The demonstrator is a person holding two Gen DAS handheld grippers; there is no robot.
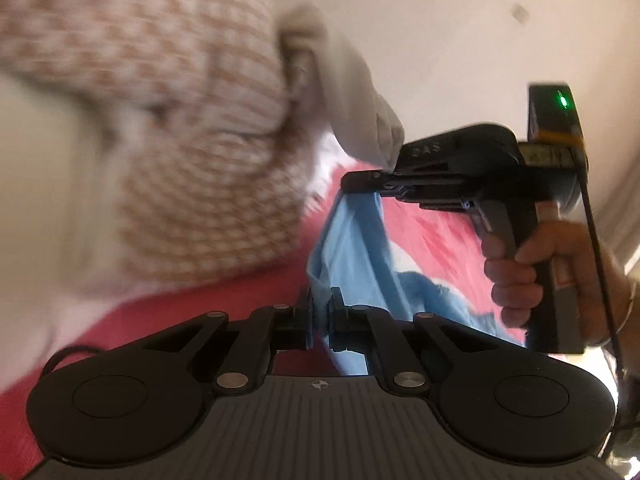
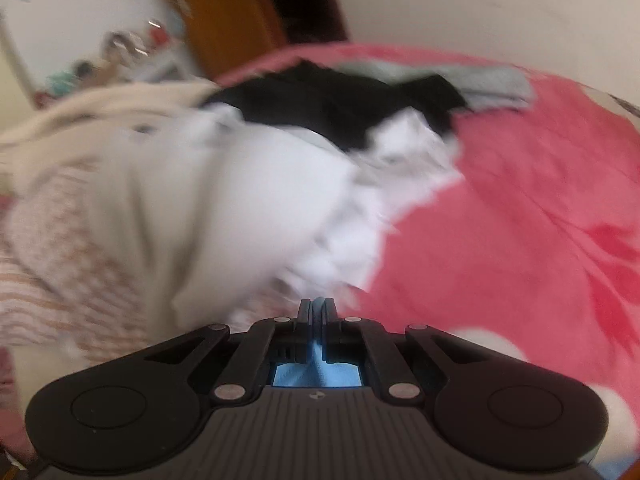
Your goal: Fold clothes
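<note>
1. My left gripper (image 1: 321, 304) has its jaws pressed together on a fold of the light blue garment (image 1: 352, 248); the cloth is pinched right between the pads and runs up and away from them.
2. My right gripper (image 2: 317, 312) is likewise clamped on the same blue cloth (image 2: 316, 372); in its own view a thin blue edge pokes out between the pads and more blue shows behind them, under the linkage.
3. In the left wrist view I see the right gripper (image 1: 352, 182) from the side, nipping the upper corner of the blue garment, so the cloth hangs stretched between my two grippers above the pink bedspread (image 1: 432, 232).
4. A bare hand (image 1: 520, 268) grips the right gripper's handle, at the far end from the blue garment.
5. Writing: raised letters on the right gripper's black body (image 1: 426, 148) look like "DAS", though blur makes me unsure. A green light (image 1: 563, 101) glows on its rear block.
6. Beyond the blue garment, towards the wall, lies a heap of clothes: a beige-and-white patterned piece (image 1: 168, 152), white cloth (image 2: 280, 184), a black garment (image 2: 332, 104) and a grey one (image 2: 492, 84).
</note>
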